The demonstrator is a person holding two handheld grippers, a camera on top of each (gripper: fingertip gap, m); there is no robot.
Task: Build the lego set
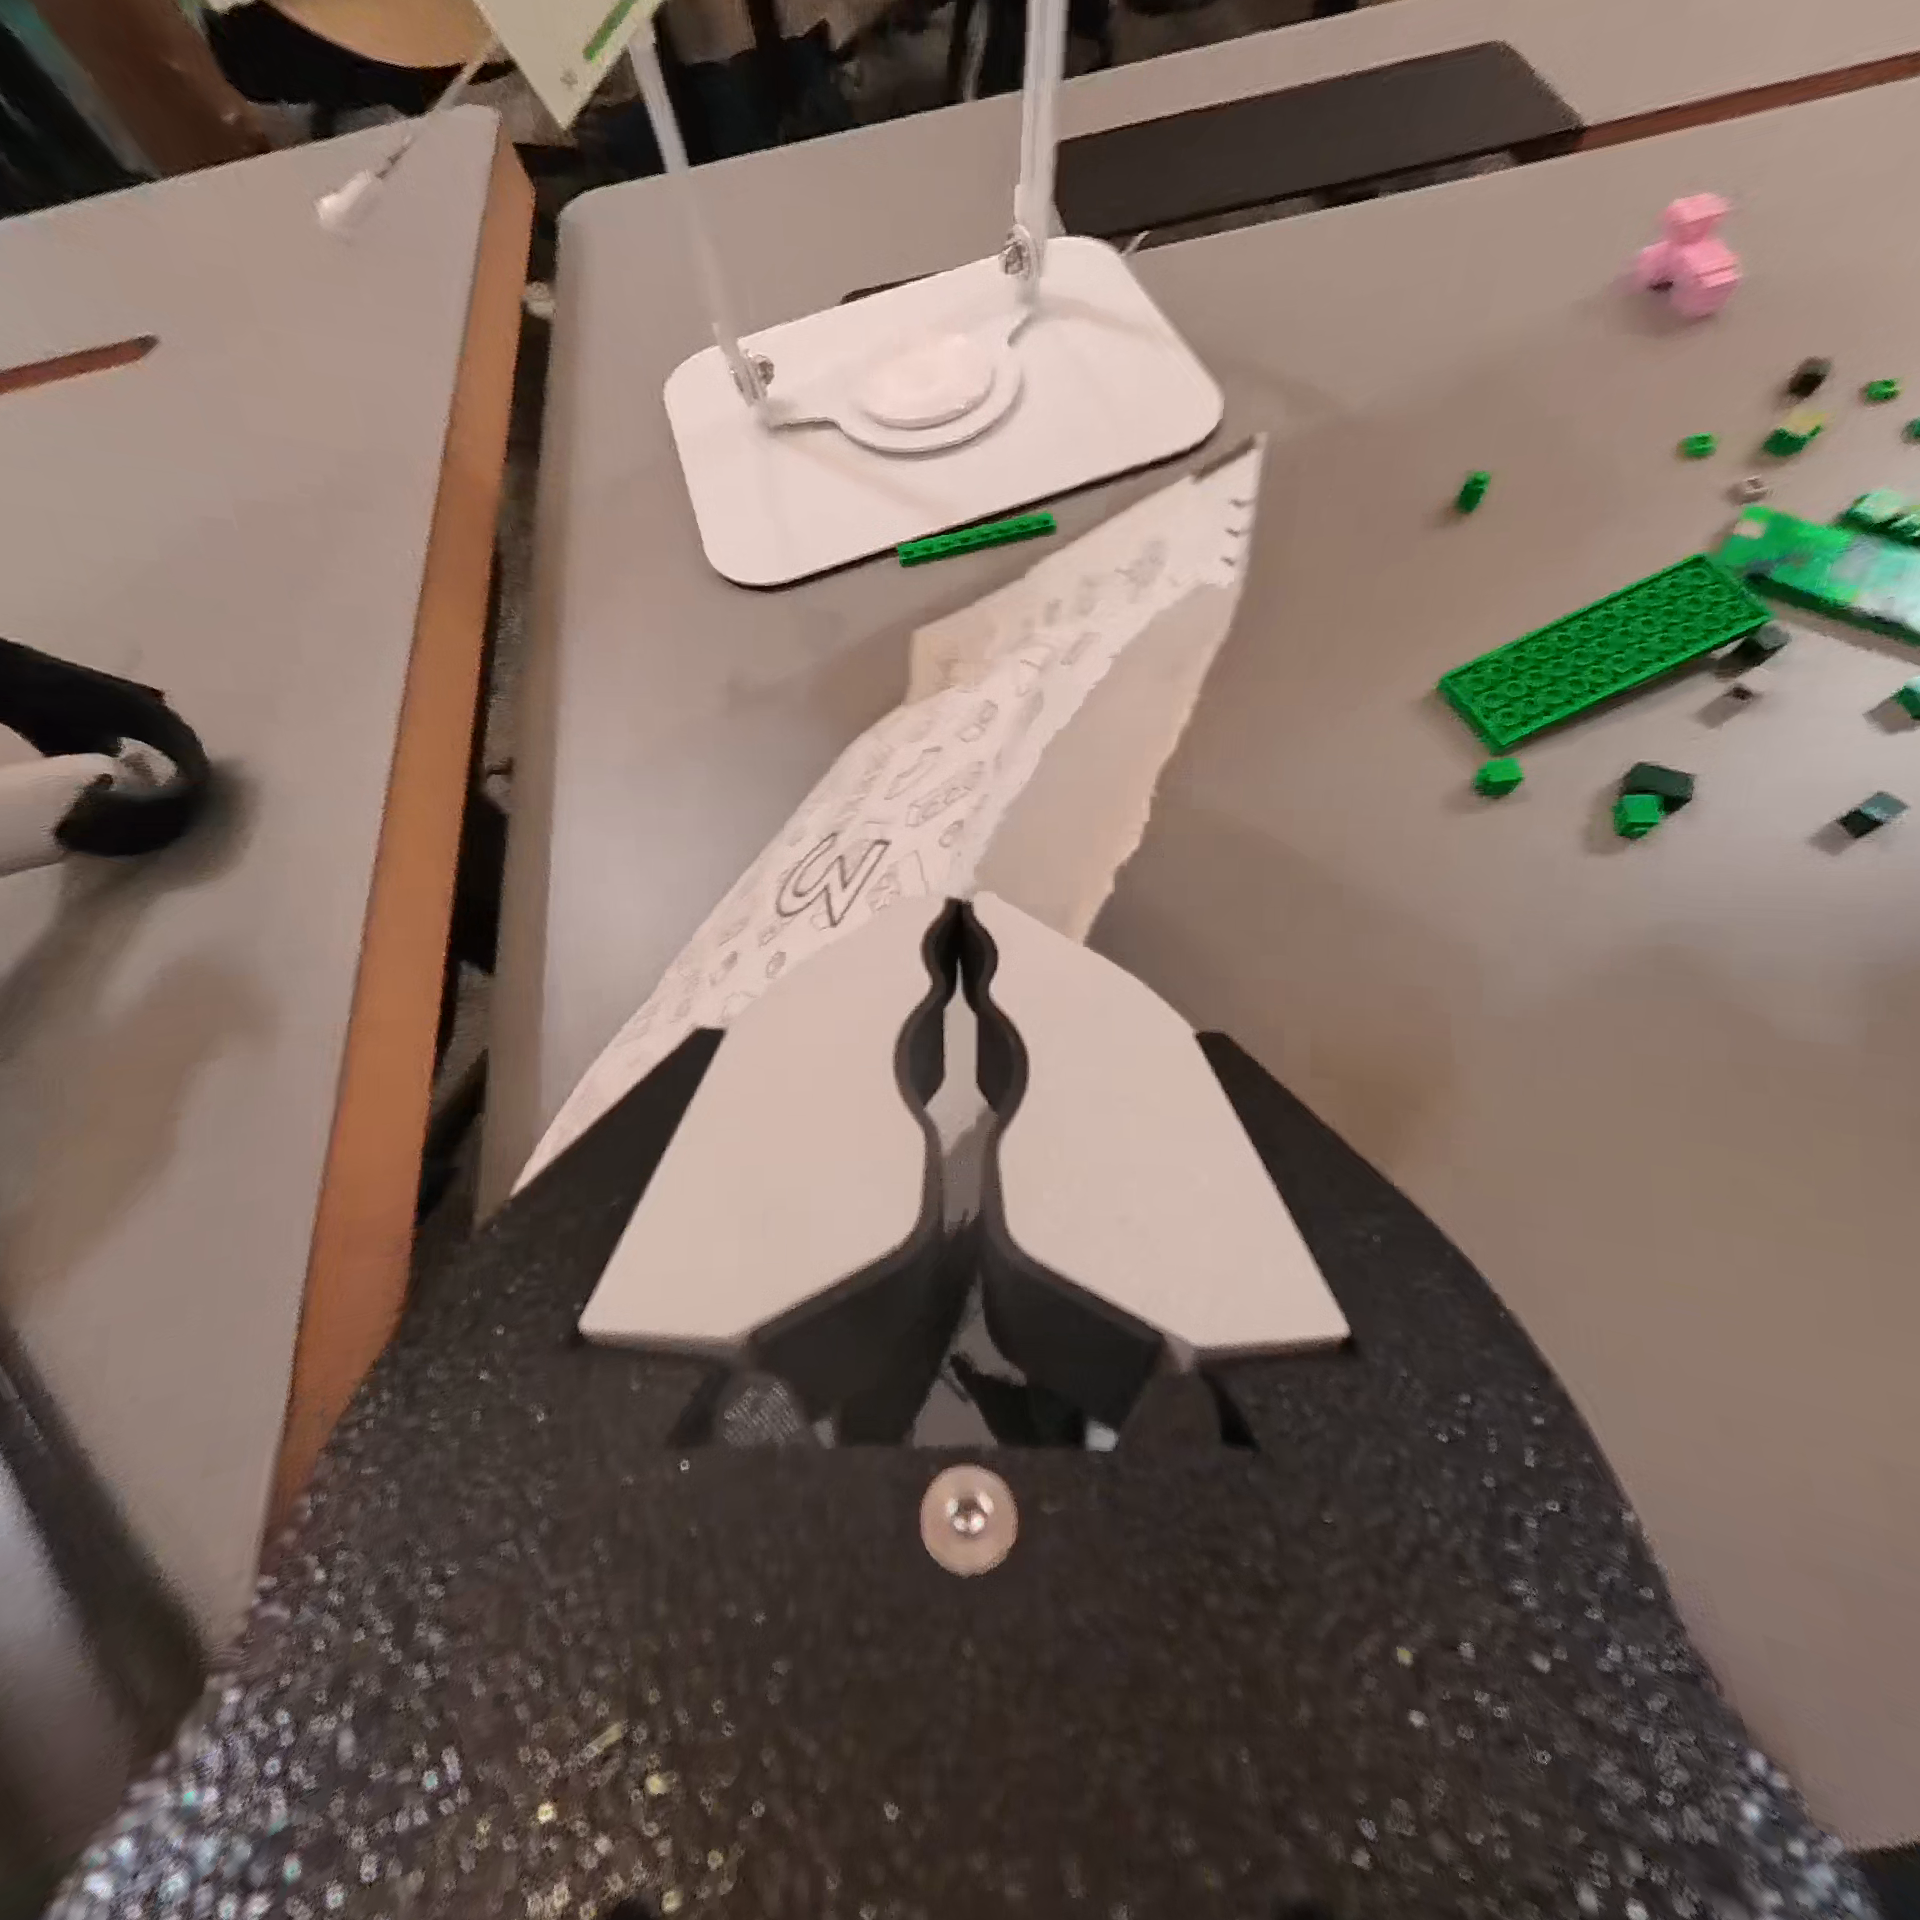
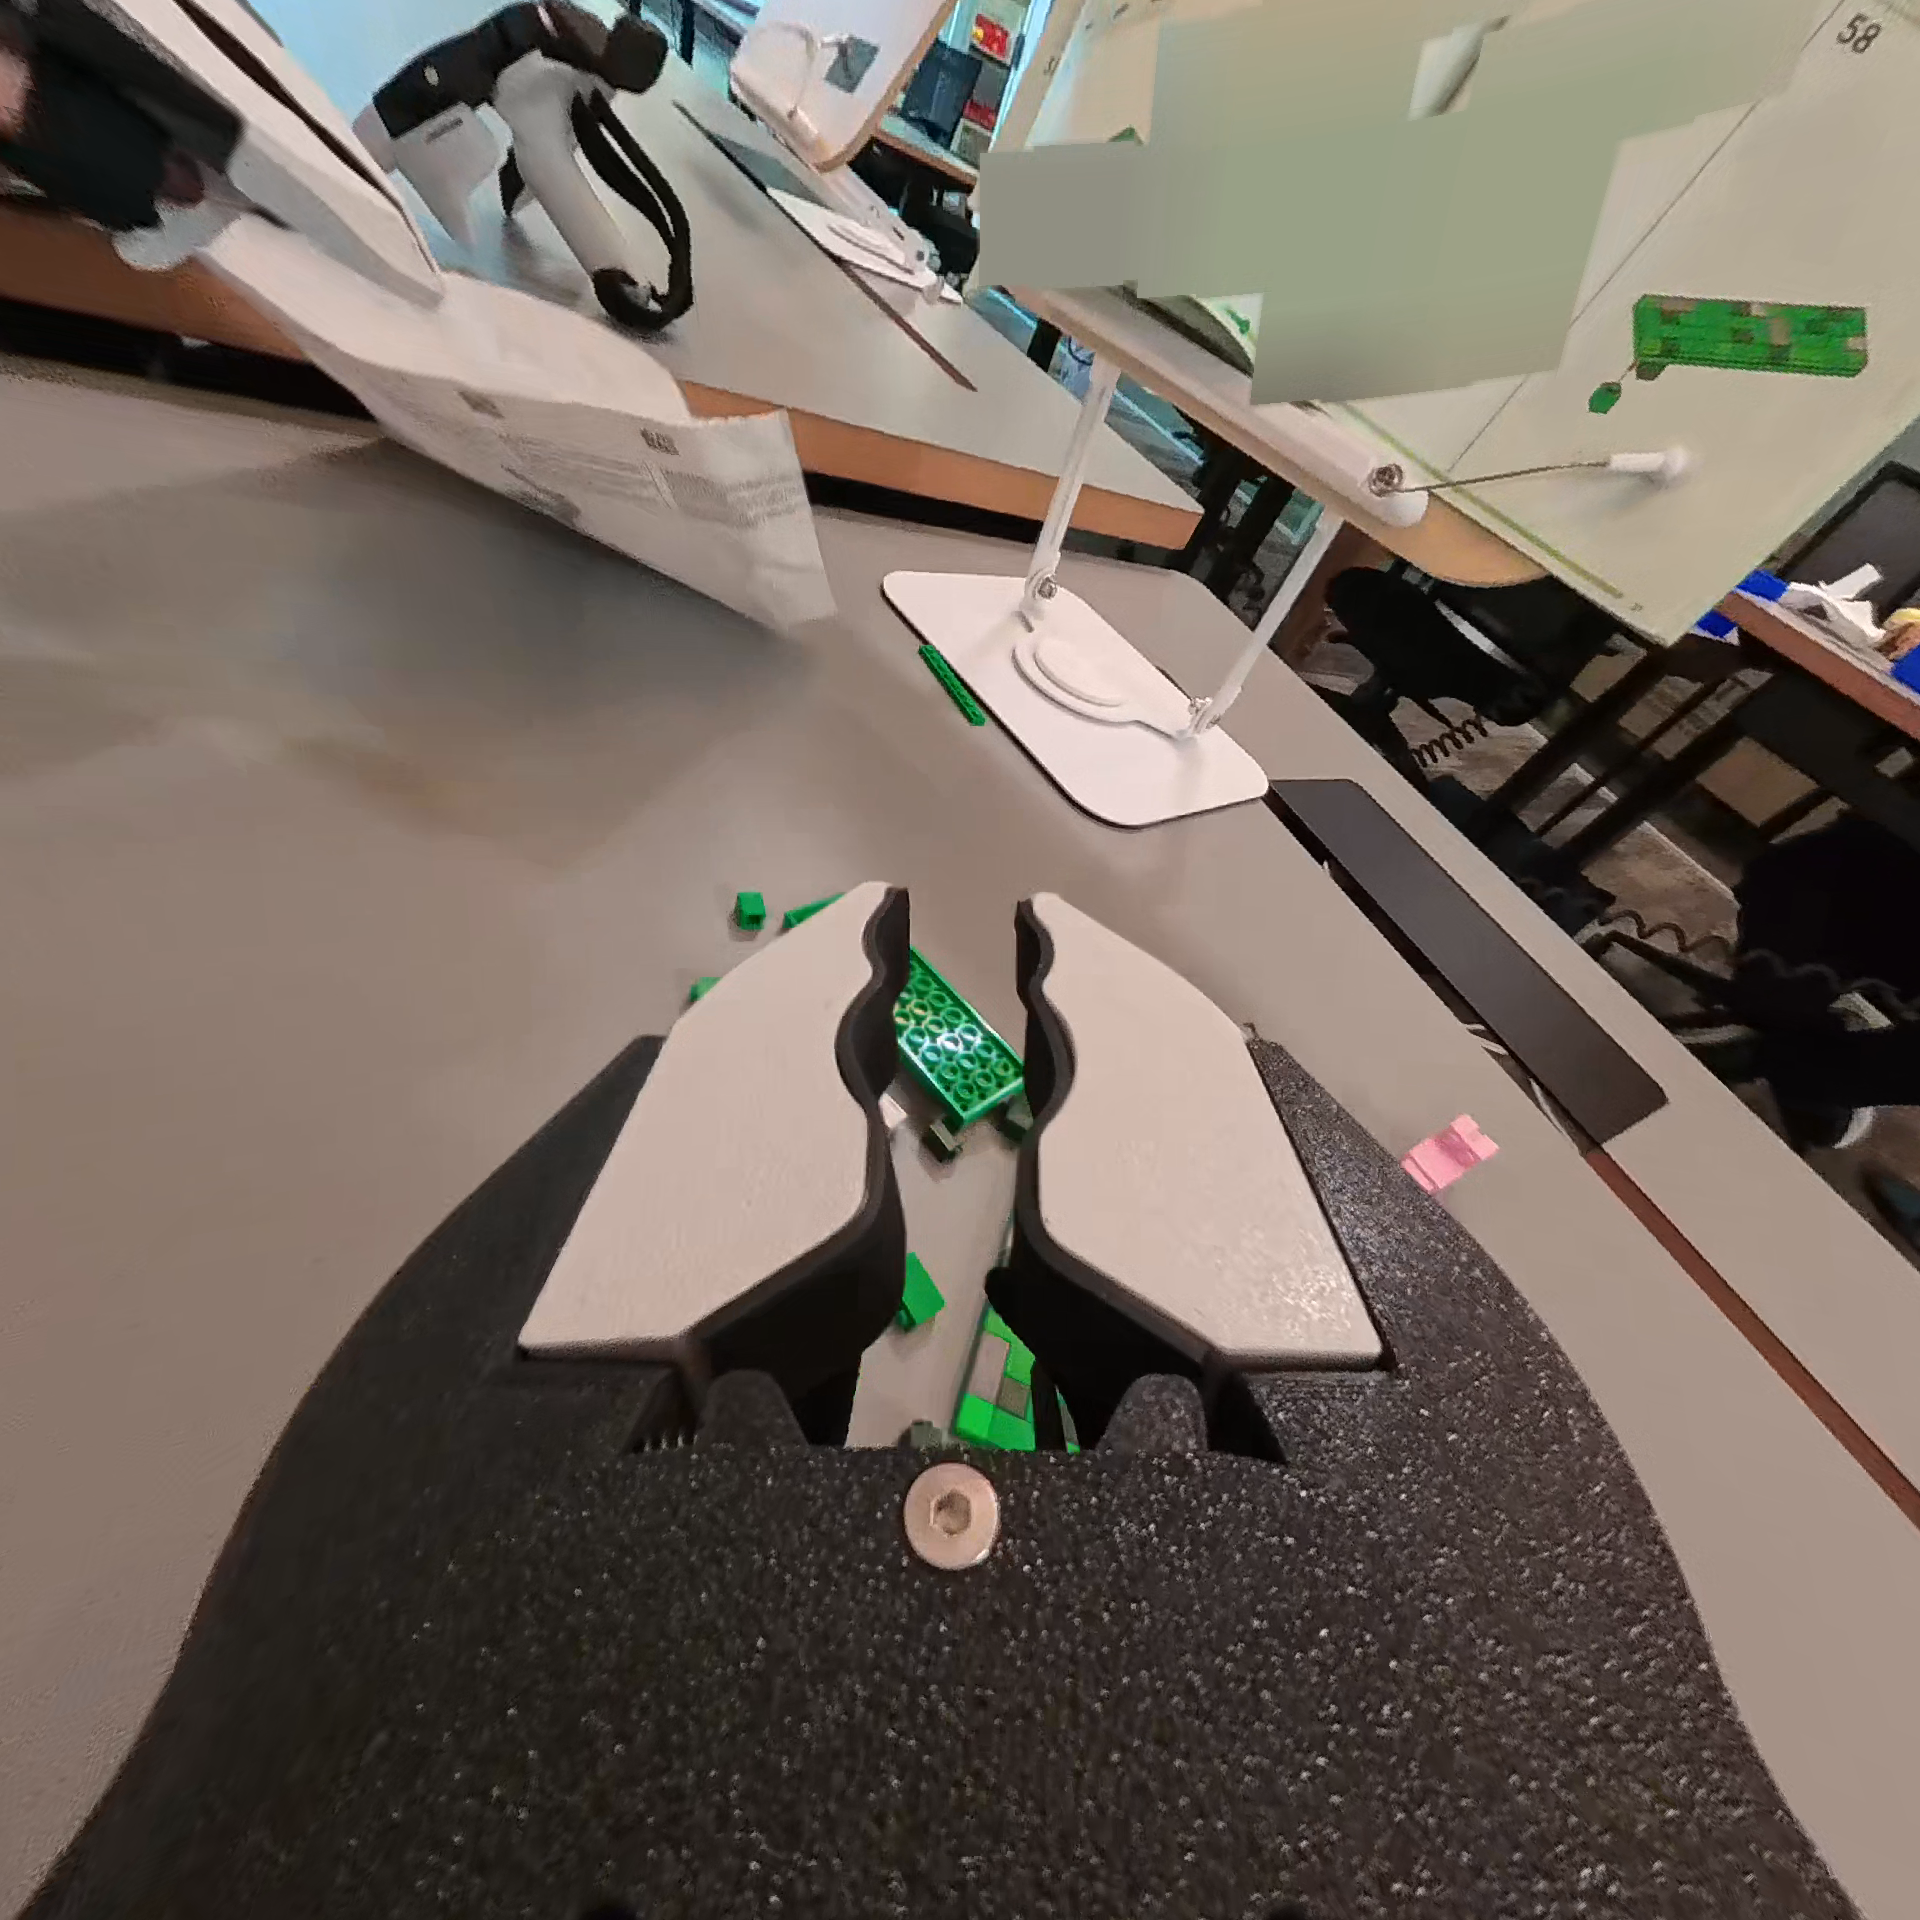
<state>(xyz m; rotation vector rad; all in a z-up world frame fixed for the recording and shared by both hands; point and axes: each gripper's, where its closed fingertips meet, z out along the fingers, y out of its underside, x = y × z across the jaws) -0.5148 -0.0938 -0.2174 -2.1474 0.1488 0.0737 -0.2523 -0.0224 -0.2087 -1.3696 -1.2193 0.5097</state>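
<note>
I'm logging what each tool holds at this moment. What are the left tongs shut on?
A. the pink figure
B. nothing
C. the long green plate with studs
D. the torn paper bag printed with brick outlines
D: the left tongs are closed on the torn paper bag, which hangs lifted off the grey table, while the green plate and pink figure lie apart.

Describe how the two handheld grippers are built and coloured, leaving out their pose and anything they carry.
Both look alike. The left gripper and the right gripper each have a rough, speckled black body with a silver hex screw at its centre. Each carries two broad fingers with flat light-grey top plates and black wavy inner edges. No cables or sleeves show on either.
</note>
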